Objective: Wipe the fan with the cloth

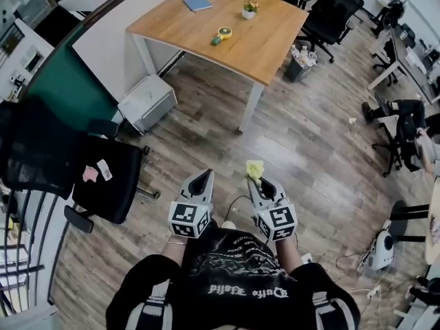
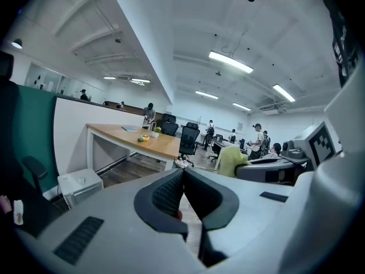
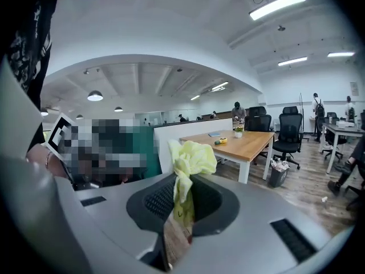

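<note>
Head view, person's black shirt point(image 1: 234, 280) at 6 o'clock, both tools held out just ahead of it, side by side, tilted a little downward.

Left tool point(image 1: 201, 178): jaws together, tips meeting, nothing between them. Its own view confirms this: left tool point(image 2: 183, 172) pads closed to a seam.

Right tool point(image 1: 257, 182): clamped on the cloth point(image 1: 255, 168), a pale yellow-green wad. Right gripper view: right tool point(image 3: 183, 180) pinches the cloth point(image 3: 191, 157) at its lower part; the loose bunch stands up above the jaw tips.

Wood-plank floor point(image 1: 302, 143) under and beyond the tools.

At 9 o'clock of the tools, a black office chair point(image 1: 103, 177) with two small pink and white slips on the seat.

At 4 o'clock, well apart, a small white round-bodied appliance point(image 1: 380, 245) on the floor with a cable; too small to tell whether it is the fan.

At 11 o'clock, farther out, a white boxy unit point(image 1: 146, 102) on the floor beside a white partition.

At 12 o'clock, far, a wooden desk point(image 1: 275, 36) on white legs. On it: a blue book point(image 1: 198, 3), a small potted plant point(image 1: 249, 8), a yellow round item point(image 1: 224, 32). A bin point(image 1: 301, 60) just beside its 3 o'clock corner. More black chairs point(image 1: 333, 5) behind at 1 o'clock.
</note>
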`<state>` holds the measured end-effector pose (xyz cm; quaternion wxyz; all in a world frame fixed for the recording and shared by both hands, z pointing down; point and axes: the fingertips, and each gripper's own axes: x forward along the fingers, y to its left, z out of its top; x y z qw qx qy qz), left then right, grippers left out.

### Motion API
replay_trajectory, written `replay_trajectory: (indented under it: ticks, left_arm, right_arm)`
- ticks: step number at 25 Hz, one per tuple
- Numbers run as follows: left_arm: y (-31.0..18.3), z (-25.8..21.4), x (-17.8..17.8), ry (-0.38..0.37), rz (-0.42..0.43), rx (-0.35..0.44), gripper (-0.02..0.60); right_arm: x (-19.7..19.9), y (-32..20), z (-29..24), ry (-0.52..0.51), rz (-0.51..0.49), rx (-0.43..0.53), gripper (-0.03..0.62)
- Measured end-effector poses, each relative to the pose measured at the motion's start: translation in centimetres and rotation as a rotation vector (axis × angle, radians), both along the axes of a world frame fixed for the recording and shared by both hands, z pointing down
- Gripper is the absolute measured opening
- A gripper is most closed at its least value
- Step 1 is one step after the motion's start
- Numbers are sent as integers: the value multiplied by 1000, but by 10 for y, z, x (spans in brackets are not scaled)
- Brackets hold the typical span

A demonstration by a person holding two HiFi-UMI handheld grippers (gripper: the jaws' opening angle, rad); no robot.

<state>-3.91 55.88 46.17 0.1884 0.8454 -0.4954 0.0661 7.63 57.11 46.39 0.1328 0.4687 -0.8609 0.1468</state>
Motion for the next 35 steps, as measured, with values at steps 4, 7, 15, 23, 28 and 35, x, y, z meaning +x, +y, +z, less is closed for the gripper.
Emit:
replay_trajectory:
  ticks: [4, 7, 15, 23, 28, 35]
  left_arm:
    - [9, -3, 14, 14, 31, 4, 25]
    - [16, -6, 25, 59, 102, 10, 166]
    - [9, -12, 20, 68, 215, 32, 284]
    - [-25, -14, -9, 56, 261, 40, 284]
    - [-44, -7, -23, 62, 265, 10, 284]
    - [-85, 8, -16, 66, 239, -5, 284]
  right_arm:
    - [11, 5, -1, -19, 11, 10, 64]
    - [16, 7, 1, -10, 37, 21, 64]
    - [15, -9, -4, -28, 159, 57, 66]
    - [-14, -32, -5, -29, 207, 65, 66]
    - [-34, -42, 6, -15, 191, 35, 67]
    - [-27, -85, 24, -6, 155, 11, 67]
